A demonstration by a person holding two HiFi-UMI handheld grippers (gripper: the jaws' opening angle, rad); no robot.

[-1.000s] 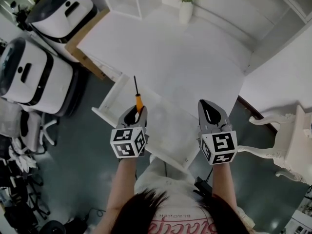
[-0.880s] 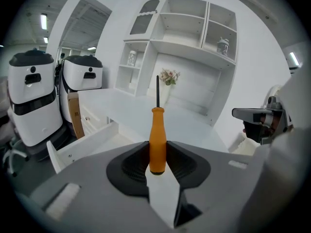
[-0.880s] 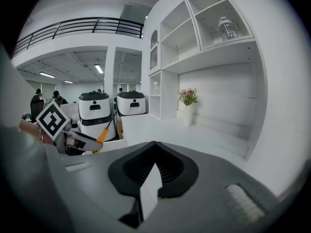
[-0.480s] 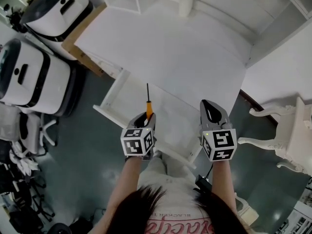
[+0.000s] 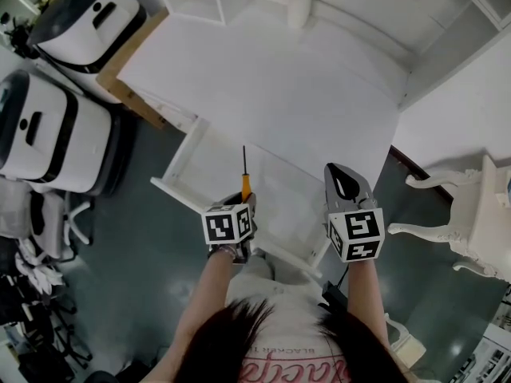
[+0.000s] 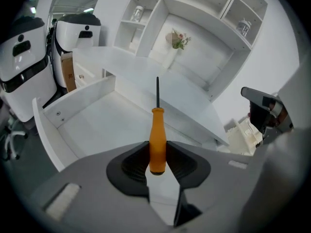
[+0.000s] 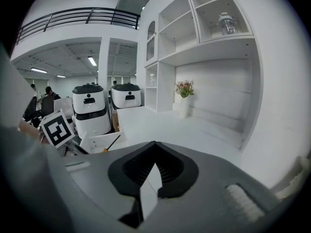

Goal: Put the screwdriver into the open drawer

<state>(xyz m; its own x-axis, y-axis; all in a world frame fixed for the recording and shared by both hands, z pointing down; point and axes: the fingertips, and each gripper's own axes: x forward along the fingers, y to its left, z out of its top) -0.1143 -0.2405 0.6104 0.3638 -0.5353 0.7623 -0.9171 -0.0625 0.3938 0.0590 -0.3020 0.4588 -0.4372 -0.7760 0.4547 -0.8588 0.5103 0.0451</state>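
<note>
A screwdriver (image 5: 245,183) with an orange handle (image 6: 157,132) and a thin black shaft sticks forward out of my left gripper (image 5: 239,207), which is shut on the handle. The left gripper (image 6: 156,148) points steeply down over the front part of the open white drawer (image 5: 185,159), whose bare floor (image 6: 92,123) lies below the tool. My right gripper (image 5: 345,183) hovers at the drawer's right front corner, its jaws (image 7: 154,144) shut with nothing between them. From the right gripper view the screwdriver (image 7: 112,142) shows small at the left.
The white tabletop (image 5: 279,86) stretches beyond the drawer, with a vase of flowers (image 5: 299,8) at its far edge and wall shelves (image 6: 194,13) behind. Two white machines (image 5: 48,134) stand at the left. An ornate white chair (image 5: 471,230) stands at the right.
My left gripper has sunk and shifted right with the screwdriver, and now tips down over the drawer. The right gripper has hardly moved.
</note>
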